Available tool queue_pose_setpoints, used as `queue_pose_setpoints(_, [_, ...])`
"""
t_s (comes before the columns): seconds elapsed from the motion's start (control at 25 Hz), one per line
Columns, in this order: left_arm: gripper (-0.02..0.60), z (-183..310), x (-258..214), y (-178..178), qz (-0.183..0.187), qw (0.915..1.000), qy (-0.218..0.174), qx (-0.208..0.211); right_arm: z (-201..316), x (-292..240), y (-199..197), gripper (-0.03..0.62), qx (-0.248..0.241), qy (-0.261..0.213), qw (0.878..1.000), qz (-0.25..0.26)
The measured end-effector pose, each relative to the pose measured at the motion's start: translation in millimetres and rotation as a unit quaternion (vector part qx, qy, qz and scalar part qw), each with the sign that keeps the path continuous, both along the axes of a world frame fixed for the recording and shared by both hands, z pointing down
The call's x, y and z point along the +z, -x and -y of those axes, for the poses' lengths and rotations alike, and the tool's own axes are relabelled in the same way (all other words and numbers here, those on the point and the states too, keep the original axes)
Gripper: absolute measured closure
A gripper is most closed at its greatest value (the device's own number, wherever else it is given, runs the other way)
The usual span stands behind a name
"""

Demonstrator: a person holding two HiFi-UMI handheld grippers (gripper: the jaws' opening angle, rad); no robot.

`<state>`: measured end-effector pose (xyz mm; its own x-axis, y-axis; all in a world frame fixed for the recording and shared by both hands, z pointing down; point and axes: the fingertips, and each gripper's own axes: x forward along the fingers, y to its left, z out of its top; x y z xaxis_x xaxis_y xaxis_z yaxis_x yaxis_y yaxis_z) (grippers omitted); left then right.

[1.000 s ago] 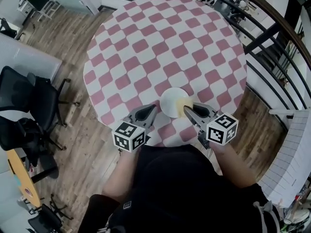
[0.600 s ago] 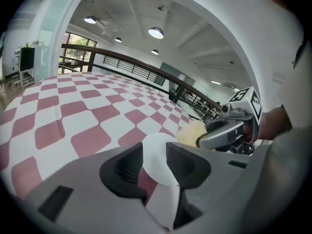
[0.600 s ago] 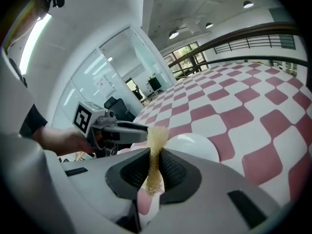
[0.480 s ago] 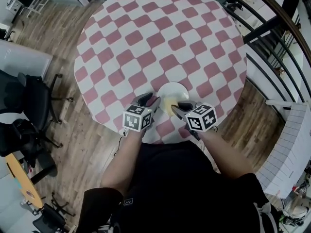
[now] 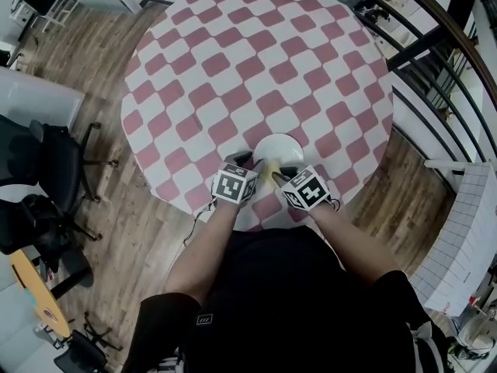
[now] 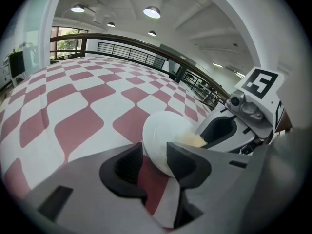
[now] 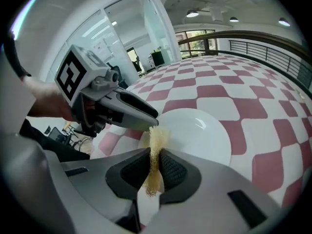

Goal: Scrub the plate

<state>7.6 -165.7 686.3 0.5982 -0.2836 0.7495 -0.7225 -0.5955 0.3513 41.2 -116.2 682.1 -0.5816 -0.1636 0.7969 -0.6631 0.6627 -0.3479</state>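
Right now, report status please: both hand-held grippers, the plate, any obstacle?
Left hand-held gripper open, plate rim between its jaws, ungripped. Right hand-held gripper shut on yellow scrubber at plate's near edge. No obstacle seen.

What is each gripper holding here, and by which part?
The right gripper pinches a yellow scrubbing pad near its middle. The left gripper stands open at the rim of the white plate, gripping nothing.

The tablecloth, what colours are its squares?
The tablecloth has dusty red and white checks, clearest in the head view.
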Motion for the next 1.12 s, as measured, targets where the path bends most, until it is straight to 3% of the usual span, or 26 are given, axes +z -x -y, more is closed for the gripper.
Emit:
queue_pose_setpoints(0.24, [0.434, -4.4, 11.3, -0.5, 0.019, 0.9996, 0.007, 0.019, -2.7, 6.8, -19.1, 0.539, -0.021, -0.009, 0.999, -0.035])
queue_pose_setpoints(0.64, [0.436, -4.8, 5.6, -3.1, 0.000, 0.9994, 0.003, 0.034, 22.8, 6.0, -72.6, 0.539, -0.053, -0.047, 0.992, -0.102])
queue_pose_setpoints(0.76, [0.434, -5.1, 8.9, -0.5, -0.001, 0.9995, 0.004, 0.032, 48.7, 1.0, -92.7, 0.540, -0.032, -0.071, 0.988, -0.135])
queue_pose_setpoints(0.84, [0.435, -5.9, 10.6, 1.6, 0.003, 0.9993, 0.003, 0.038, 70.1, -5.6, -107.1, 0.540, 0.013, -0.090, 0.985, -0.147])
queue_pose_setpoints(0.92, [0.435, -7.8, 11.9, 2.9, -0.001, 0.9993, 0.003, 0.037, 86.1, -21.0, -109.6, 0.540, 0.071, -0.099, 0.985, -0.123])
queue_pose_setpoints(1.0, [0.435, -9.2, 9.8, 1.4, -0.014, 0.9994, 0.004, 0.032, 92.2, -39.5, -89.6, 0.540, 0.104, -0.095, 0.988, -0.062])
queue_pose_setpoints(1.12, [0.434, -10.5, 7.5, 0.2, -0.027, 0.9992, 0.000, 0.031, 76.9, -42.8, -36.4, 0.540, 0.070, -0.050, 0.996, 0.009])
